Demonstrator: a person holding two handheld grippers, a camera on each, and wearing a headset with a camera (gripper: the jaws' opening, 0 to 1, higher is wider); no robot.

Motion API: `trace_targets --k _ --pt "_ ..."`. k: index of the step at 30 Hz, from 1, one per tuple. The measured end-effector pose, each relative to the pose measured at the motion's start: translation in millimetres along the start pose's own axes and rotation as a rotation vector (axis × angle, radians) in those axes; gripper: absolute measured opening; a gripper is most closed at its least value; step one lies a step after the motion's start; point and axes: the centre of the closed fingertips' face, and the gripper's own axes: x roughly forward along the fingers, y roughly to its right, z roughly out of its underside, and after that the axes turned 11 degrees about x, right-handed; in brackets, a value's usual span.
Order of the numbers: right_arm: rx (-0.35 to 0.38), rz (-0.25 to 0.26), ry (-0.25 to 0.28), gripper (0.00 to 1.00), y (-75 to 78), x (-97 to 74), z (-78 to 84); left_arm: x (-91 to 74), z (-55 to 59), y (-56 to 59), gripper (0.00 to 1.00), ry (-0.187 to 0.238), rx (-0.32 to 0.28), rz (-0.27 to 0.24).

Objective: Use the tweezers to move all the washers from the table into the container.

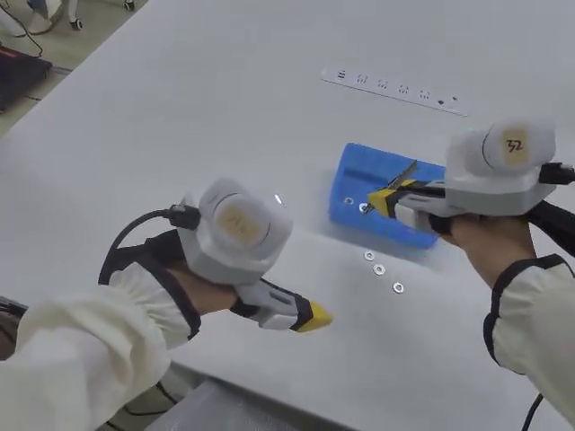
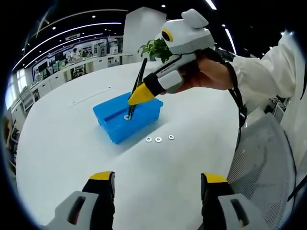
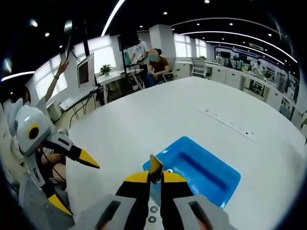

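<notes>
My right gripper (image 1: 382,201) (image 3: 155,176) is shut on dark tweezers (image 1: 402,176) (image 2: 138,84) that slant down over the blue container (image 1: 395,229) (image 2: 115,125) (image 3: 211,175). A washer (image 1: 364,208) (image 2: 127,117) sits at the tweezers' tip, just over the container's near side. Another washer (image 1: 349,201) lies inside the container. Three washers (image 1: 379,268) (image 2: 158,139) lie in a row on the white table in front of it. My left gripper (image 1: 316,317) (image 2: 157,178) hovers open and holds nothing, near the table's front edge, well short of the washers.
A white power strip (image 1: 395,90) (image 3: 230,122) lies on the table behind the container. The table's front edge (image 1: 269,382) runs just below my left gripper. A mesh chair (image 2: 261,163) stands beside the table. People sit far back (image 3: 156,64).
</notes>
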Motion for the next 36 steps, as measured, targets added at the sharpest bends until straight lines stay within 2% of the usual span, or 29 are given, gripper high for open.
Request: trace_targets --k 3,6,15,24,36 --pt "0.01 0.024 0.02 0.03 9.5 6.4 -8.6 -0.5 0.7 -0.5 0.74 0.0 -0.005 -0.001" --pt "0.01 0.048 0.021 0.03 18.3 15.4 -10.3 -0.8 1.8 -0.8 0.74 -0.002 -0.006 -0.003" --pt "0.023 0.071 -0.047 0.04 31.2 41.0 9.6 2.2 6.2 -1.6 0.74 -0.014 -0.011 0.002" --pt "0.001 0.089 -0.105 0.04 39.7 52.1 23.7 2.7 2.7 -4.0 0.73 -0.011 -0.009 0.004" --pt "0.005 0.094 -0.1 0.04 40.0 54.0 21.4 -0.1 3.2 -6.8 0.73 -0.013 -0.007 -0.002"
